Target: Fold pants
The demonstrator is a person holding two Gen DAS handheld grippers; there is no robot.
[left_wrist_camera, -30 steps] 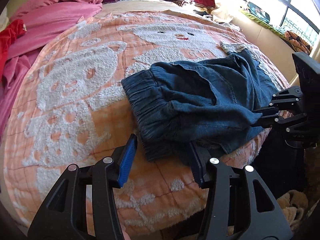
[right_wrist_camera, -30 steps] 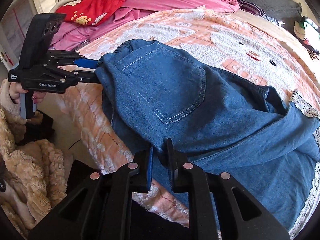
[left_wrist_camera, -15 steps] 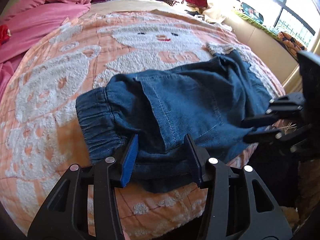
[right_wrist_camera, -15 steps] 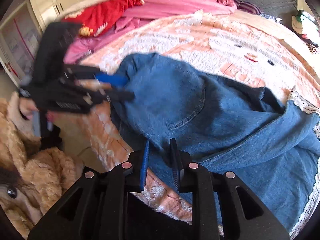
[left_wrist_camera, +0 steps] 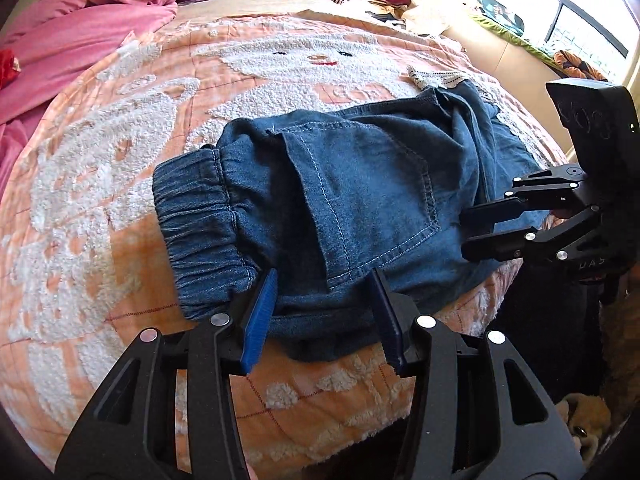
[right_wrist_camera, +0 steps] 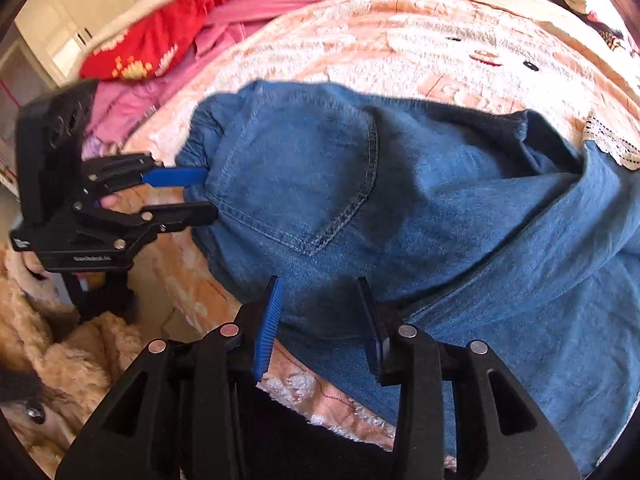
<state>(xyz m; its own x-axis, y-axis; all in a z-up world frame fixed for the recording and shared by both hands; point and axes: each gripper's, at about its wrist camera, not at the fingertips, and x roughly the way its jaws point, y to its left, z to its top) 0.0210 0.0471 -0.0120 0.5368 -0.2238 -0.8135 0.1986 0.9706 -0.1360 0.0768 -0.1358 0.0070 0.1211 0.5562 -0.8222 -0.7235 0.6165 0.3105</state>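
your left gripper (left_wrist_camera: 324, 312) stands part open at the near edge of the bed, denim between its blue pads (left_wrist_camera: 260, 320), though you cannot tell if they pinch it. your right gripper (right_wrist_camera: 320, 320) is opening its jaws, cloth lying between them without being pressed. the blue denim pants (left_wrist_camera: 352, 208) lie folded over on the peach teddy-bear blanket (left_wrist_camera: 120, 160), elastic waistband toward your left, back pocket facing up, lace hem farther off. beyond, a pink quilt (left_wrist_camera: 80, 28) is heaped up.

No readable text; the left tool's (right_wrist_camera: 192, 196) lettering is blurred.
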